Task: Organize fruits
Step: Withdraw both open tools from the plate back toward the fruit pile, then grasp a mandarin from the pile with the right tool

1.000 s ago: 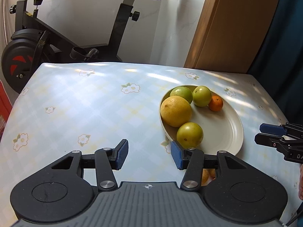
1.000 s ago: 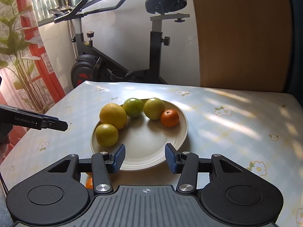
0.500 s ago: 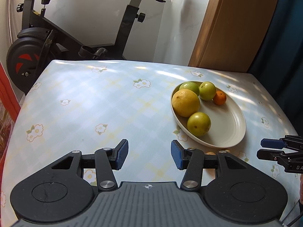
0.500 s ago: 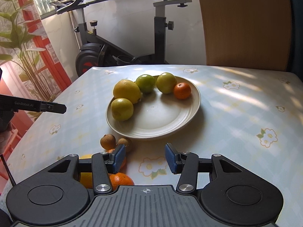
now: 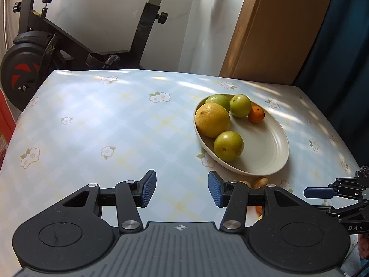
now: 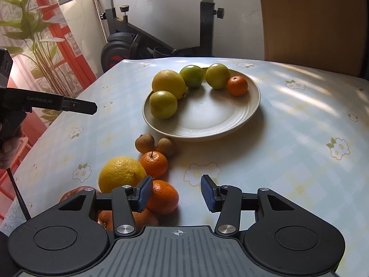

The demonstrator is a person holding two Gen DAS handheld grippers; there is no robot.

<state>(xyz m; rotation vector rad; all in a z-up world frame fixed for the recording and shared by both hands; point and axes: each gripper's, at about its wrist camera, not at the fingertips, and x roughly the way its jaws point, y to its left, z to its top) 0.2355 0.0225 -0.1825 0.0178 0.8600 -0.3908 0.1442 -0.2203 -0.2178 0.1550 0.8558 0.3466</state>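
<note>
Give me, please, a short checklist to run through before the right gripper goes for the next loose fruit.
1. Right gripper empty, jaws apart: ok.
2. Left gripper empty, over bare table: ok.
3. Free room on plate: ok, near half bare.
4. Nearest orange reachable: ok, just beside the left pad, not between the pads.
5. Neighbours clear of it: not ok; lemon and second orange crowd it.
6. Apples under the gripper: cannot tell, mostly hidden.
</note>
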